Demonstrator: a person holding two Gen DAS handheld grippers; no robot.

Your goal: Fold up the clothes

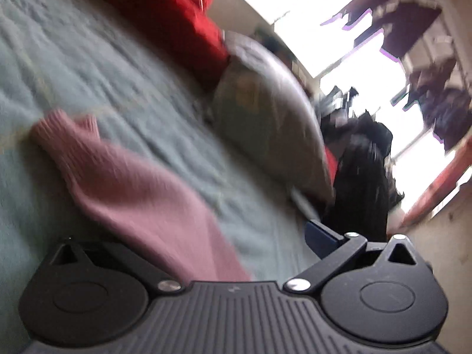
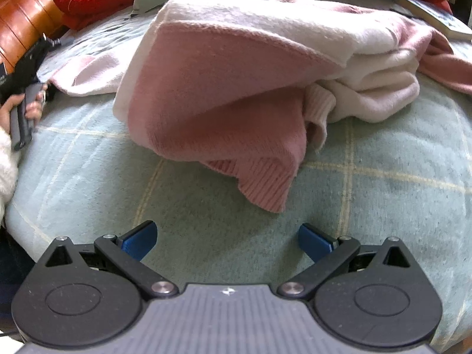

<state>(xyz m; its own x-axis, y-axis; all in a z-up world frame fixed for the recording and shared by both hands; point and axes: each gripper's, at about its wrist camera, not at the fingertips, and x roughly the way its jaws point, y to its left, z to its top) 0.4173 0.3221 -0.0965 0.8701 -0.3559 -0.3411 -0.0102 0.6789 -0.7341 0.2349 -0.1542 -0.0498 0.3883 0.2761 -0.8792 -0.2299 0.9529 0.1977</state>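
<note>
Right claw wide, empty — aimed at sweater hem at 12 o'clock.
Left claw — sleeve draped across; grip unclear.

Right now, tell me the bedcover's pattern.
Pale green blanket with thin cream check lines; clearest in the right wrist view.

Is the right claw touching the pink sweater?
Apart. In the right wrist view the open right claw sits short of the sweater: bare green blanket shows between its blue fingertips and the sweater's hanging hem.
</note>
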